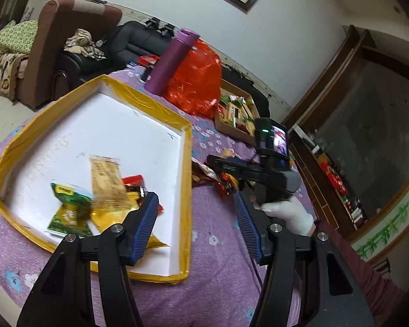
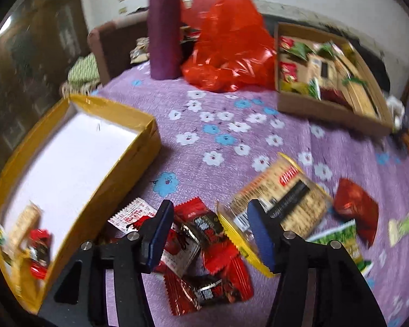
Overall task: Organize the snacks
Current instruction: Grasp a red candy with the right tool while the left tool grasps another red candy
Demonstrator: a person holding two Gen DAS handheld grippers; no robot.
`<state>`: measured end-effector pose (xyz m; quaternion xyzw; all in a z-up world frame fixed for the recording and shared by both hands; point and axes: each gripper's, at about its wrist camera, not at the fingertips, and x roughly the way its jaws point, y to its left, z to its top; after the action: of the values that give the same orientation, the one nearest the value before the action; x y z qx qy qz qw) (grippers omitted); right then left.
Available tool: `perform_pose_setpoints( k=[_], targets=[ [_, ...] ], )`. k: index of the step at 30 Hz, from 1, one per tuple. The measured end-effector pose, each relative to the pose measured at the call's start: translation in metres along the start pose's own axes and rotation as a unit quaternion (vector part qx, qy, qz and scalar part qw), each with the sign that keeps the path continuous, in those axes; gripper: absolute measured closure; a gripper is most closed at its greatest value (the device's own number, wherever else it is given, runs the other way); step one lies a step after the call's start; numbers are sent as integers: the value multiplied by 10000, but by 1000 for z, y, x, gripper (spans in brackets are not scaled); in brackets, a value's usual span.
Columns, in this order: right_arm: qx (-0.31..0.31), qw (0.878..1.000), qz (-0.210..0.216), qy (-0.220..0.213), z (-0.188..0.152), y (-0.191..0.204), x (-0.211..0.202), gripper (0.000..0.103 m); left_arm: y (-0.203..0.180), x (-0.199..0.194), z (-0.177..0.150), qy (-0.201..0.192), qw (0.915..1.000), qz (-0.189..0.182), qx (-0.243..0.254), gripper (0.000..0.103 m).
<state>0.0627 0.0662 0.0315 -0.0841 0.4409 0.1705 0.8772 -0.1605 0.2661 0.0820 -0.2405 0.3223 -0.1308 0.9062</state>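
A shallow white tray with a yellow rim lies on the purple flowered cloth. It holds a tan packet, a green packet and a yellow one, partly hidden by my left finger. My left gripper hangs open over the tray's right rim, nothing between its pads. My right gripper is open just above a heap of red snack packets, right of the tray. A beige cracker pack lies by its right finger. A white-gloved hand carries that gripper in the left wrist view.
A purple flask and a crumpled red plastic bag stand at the far side. A cardboard box full of snacks sits at the back right. More packets, red and green, lie to the right.
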Motion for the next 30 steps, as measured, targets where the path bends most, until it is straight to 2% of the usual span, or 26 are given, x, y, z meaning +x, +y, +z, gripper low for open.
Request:
perform_pose_setpoints(
  k=[1, 2, 3, 4, 6, 7, 16, 17, 19, 20, 21, 22, 23, 27, 30],
  targets=[
    [-183, 9997, -178, -10, -1, 5, 2, 57, -2, 0, -1, 13, 10000, 1, 31, 46],
    [-368, 9991, -221, -55, -3, 9, 1, 76, -4, 0, -1, 24, 10000, 7, 60, 46],
    [-442, 9990, -53, 1, -5, 10, 2, 90, -6, 1, -2, 39, 9999, 25, 90, 46],
    [-444, 9990, -28, 56, -7, 10, 0, 91, -8, 1, -1, 46, 9999, 36, 96, 46],
    [-524, 9984, -127, 143, -13, 9, -4, 102, -10, 2, -2, 66, 9999, 55, 103, 46],
    [-526, 9982, -72, 261, -18, 7, -6, 103, -12, 3, -2, 81, 9999, 62, 115, 46],
    [244, 9941, 685, 801, -73, -62, -55, 101, -29, 22, -7, 326, 9990, 20, 295, 46],
    [425, 9933, 773, 751, -79, -74, -64, 96, -32, 25, -8, 364, 9988, 1, 324, 46],
    [766, 9908, 1010, 479, -86, -96, -80, 91, -39, 33, -10, 472, 9981, -51, 394, 46],
    [920, 9889, 1117, 338, -90, -107, -88, 79, -43, 37, -11, 522, 9977, -62, 423, 46],
    [1018, 9880, 1144, 212, -93, -115, -94, 60, -47, 41, -13, 577, 9973, -73, 453, 46],
    [1044, 9881, 1119, 122, -94, -120, -96, 54, -50, 44, -14, 634, 9968, -88, 481, 46],
    [1026, 9889, 1071, 50, -96, -122, -97, 51, -55, 49, -16, 696, 9962, -104, 519, 46],
    [640, 9916, 1117, 111, -103, -106, -86, 51, -72, 59, -22, 887, 9935, -137, 694, 46],
    [189, 9949, 985, 131, -107, -87, -72, 51, -83, 67, -27, 1032, 9911, -128, 829, 46]
  ],
)
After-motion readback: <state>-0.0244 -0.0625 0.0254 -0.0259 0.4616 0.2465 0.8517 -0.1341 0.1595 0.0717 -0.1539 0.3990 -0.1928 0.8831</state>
